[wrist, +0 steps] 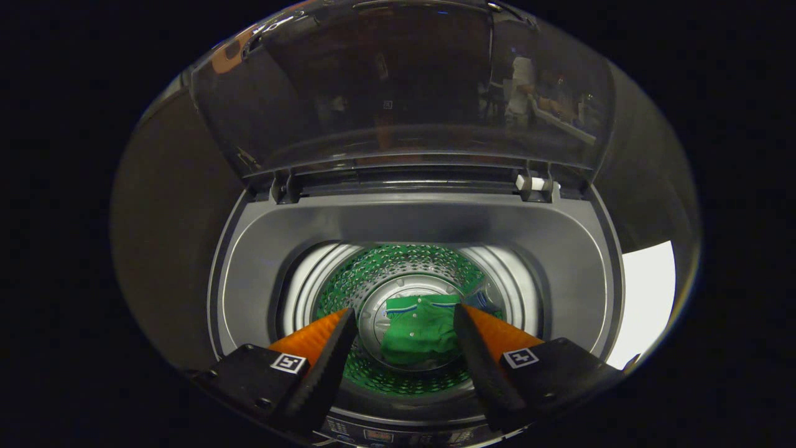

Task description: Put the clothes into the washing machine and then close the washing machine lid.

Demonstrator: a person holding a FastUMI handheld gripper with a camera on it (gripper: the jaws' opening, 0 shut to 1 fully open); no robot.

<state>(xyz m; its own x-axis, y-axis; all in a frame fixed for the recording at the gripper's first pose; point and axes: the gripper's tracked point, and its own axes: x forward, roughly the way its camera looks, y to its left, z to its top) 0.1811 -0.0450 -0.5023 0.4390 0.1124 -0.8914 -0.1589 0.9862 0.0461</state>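
The tongs (404,314) hang wide open over the mouth of the washing machine (410,218), with nothing between the two fingers (333,354) and nothing touching them; each finger is black and ribbed on its inner face and orange on its outer side, and each carries a small square black-and-white marker on its black base. Seen through the gap between the fingers, and well below them, the green clothes (418,330) lie on the floor of the drum (398,274); it looks like a green shirt with a blue-and-white striped collar and a few pale buttons, crumpled on the round metal plate at the drum's bottom; a bit of darker fabric beside it, by the right finger, is too hidden to make out. The drum wall is perforated and glows green, ringed by bright white bands; around it runs the grey top rim of the machine. Beyond the fingers the lid (398,87) stands raised on its hinges at the back, clear and dark-tinted; its surface throws dim reflections of the room that are too blurred to read. Below the fingers a strip of the control panel (379,434) is cut off, its labels too small to read.
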